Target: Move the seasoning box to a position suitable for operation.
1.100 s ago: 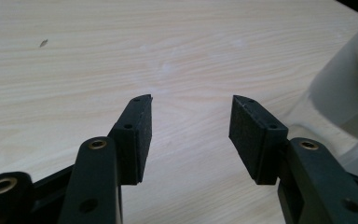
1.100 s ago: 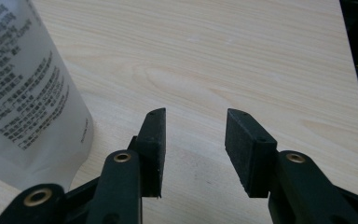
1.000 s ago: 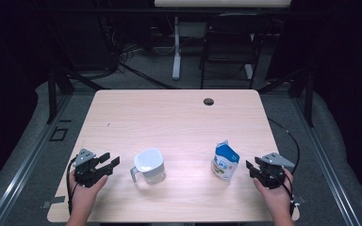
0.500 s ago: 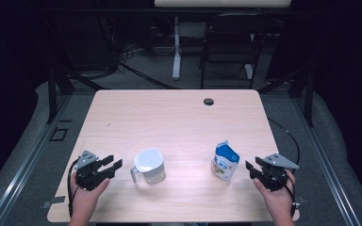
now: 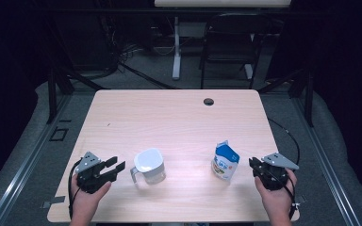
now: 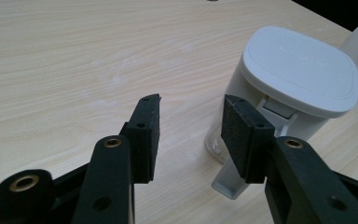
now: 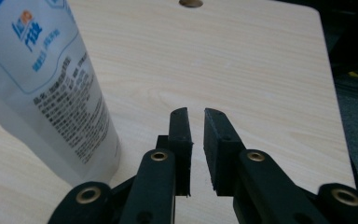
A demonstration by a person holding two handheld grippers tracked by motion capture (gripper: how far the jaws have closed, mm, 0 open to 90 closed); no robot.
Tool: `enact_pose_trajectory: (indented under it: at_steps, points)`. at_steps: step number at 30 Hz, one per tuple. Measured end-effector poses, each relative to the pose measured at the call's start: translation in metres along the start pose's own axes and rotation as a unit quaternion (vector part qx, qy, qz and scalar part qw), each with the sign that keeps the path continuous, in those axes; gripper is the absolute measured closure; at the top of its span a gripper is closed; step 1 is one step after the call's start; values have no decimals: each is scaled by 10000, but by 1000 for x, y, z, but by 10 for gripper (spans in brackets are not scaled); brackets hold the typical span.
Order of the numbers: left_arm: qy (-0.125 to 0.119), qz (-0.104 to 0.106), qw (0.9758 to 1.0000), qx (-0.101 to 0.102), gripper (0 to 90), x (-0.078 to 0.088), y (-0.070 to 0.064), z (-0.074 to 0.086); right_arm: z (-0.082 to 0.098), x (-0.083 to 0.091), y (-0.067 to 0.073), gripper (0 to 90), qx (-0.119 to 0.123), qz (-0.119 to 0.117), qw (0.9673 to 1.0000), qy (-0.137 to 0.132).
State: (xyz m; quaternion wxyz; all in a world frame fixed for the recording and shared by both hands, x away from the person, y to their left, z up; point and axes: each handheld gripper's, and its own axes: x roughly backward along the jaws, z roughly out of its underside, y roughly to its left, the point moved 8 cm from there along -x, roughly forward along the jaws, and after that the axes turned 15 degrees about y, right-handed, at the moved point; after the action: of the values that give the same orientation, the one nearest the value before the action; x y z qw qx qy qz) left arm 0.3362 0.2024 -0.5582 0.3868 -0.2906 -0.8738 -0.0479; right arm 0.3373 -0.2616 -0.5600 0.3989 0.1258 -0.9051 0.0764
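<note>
1. across the middle of the high view lies the light wooden table, with a small round cable hole near its far edge and dark floor all round it.
2. behind the table, in the dim background, stands a black chair beside a white desk leg.
3. near the front right of the tabletop stands the milk carton, upright, white and blue with a folded gable top; in the right gripper view it rises at the left, just beside the jaws and apart from them.
4. left of the carton and well apart from it sits the white pitcher (a squarish lid closes it in the left gripper view), its handle turned toward the person's left hand.
5. at the front left edge, the left gripper points toward the pitcher; its jaws have just been closing a little yet stand wide apart, nothing between them, and the handle lies just beyond the right-hand pad, not touched.
6. at the front right edge, the right gripper is held just right of the carton; its jaws have just been closing and now stand nearly together with a narrow slit, gripping nothing, pads clear of the carton.
</note>
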Motion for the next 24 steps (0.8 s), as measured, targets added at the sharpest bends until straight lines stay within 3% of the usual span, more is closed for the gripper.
enact_pose_trajectory:
  at_steps: [5, 8, 17, 24]
  points:
    - [103, 48, 9998, -171, 558, -2, -6, 4, -3, 5, -3, 735, -233, -145, 9994, -212]
    - [42, 157, 9997, -206, 550, -2, -11, 4, -4, 6, -4, 723, -291, -152, 9991, -264]
    - [-7, 406, 9985, -376, 496, -1, -22, 7, -6, 6, 1, 693, -45, -117, 9997, -221]
    - [144, 327, 9982, -487, 495, -10, -29, 9, -6, 4, 2, 641, 27, -123, 9998, -176]
